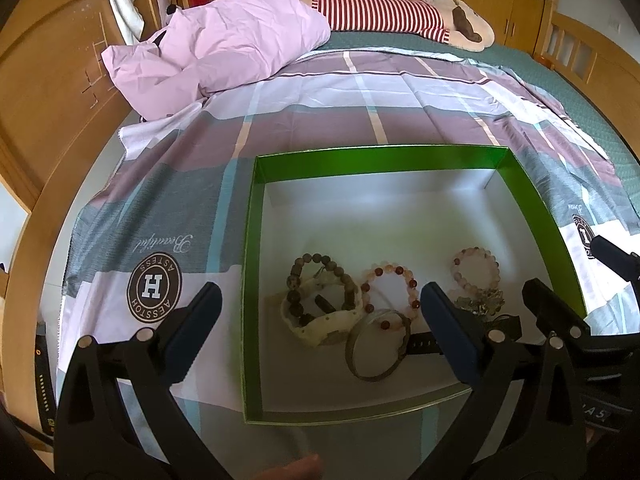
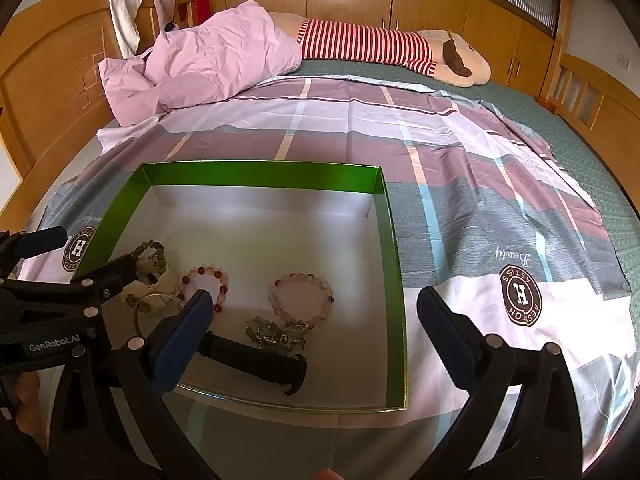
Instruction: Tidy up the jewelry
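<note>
A green box with a white floor lies on the bed sheet. In it lie a dark bead bracelet on a cream band, a red-and-pink bead bracelet, a pale pink bead bracelet, a metal bangle, a metal chain heap and a black watch. My left gripper is open and empty over the box's near left part. My right gripper is open and empty over the box's near right edge.
The box sits on a plaid pink and grey sheet spread over a green mattress. A crumpled pink quilt and a striped plush toy lie at the far side. Wooden bed frame and cupboards surround the bed.
</note>
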`<action>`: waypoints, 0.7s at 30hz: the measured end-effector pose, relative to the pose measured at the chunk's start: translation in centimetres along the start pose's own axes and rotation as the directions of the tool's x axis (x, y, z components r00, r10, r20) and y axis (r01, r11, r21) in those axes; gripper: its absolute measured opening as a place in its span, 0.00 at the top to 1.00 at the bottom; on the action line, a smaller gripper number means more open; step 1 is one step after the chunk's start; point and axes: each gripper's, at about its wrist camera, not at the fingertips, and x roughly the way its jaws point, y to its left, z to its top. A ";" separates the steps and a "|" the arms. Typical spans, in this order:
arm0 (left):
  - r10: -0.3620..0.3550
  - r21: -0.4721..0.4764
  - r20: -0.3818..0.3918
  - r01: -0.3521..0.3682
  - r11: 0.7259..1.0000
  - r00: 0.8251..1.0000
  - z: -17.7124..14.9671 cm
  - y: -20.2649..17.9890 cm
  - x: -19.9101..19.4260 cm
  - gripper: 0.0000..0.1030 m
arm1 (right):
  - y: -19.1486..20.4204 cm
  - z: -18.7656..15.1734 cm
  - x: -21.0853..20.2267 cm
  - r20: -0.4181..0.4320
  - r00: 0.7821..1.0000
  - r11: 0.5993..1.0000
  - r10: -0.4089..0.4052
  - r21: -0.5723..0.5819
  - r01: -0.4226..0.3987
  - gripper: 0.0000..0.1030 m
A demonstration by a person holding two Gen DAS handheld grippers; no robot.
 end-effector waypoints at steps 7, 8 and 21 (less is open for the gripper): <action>-0.002 0.001 -0.006 0.002 1.000 1.000 -0.1 0.0 0.1 0.04 | -0.1 0.0 0.0 -0.002 1.000 1.000 0.002 0.003 -0.002 0.03; -0.003 -0.001 -0.007 0.003 1.000 1.000 -0.1 0.0 0.1 0.04 | -0.1 0.0 0.0 -0.001 1.000 1.000 0.003 0.003 -0.003 0.03; -0.015 -0.021 -0.018 0.015 1.000 1.000 -0.2 -0.1 0.3 0.04 | -0.1 -0.1 0.1 -0.002 1.000 1.000 0.003 0.002 -0.003 0.03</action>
